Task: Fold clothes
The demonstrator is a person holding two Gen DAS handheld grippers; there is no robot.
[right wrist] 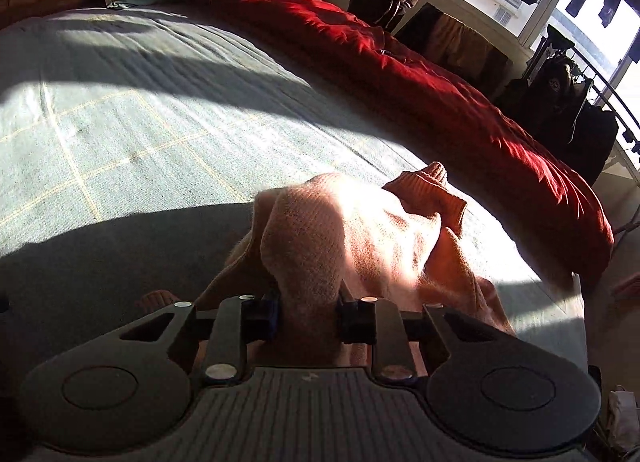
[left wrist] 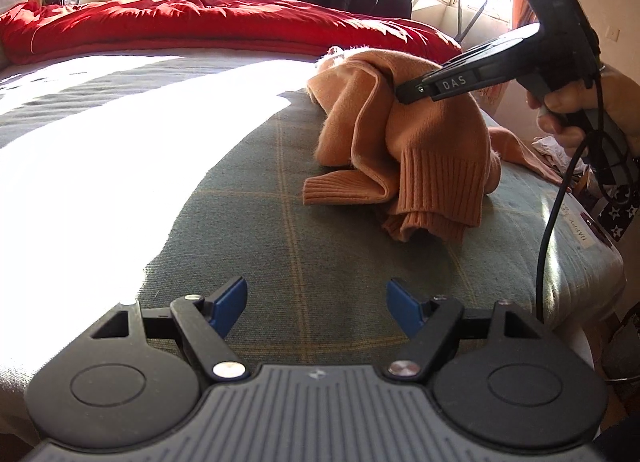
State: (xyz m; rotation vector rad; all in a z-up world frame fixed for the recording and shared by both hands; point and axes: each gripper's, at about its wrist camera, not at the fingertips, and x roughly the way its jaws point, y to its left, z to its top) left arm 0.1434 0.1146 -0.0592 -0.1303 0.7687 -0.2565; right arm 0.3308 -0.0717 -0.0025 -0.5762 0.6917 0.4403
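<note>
One orange sweater (left wrist: 404,150) bunched on bed (left wrist: 248,198) — right claw (right wrist: 308,312) clamping it, left claw (left wrist: 316,304) spread

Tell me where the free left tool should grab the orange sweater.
Take the ribbed cuff of the orange sweater, which lies flat and sticks out toward the left tool. Come in low from the near side. The right tool already pinches the bunched top, so the cuff is the clear free edge.

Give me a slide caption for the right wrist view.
Right hand-held gripper clamps a crumpled orange sweater above a green plaid bedspread.
</note>
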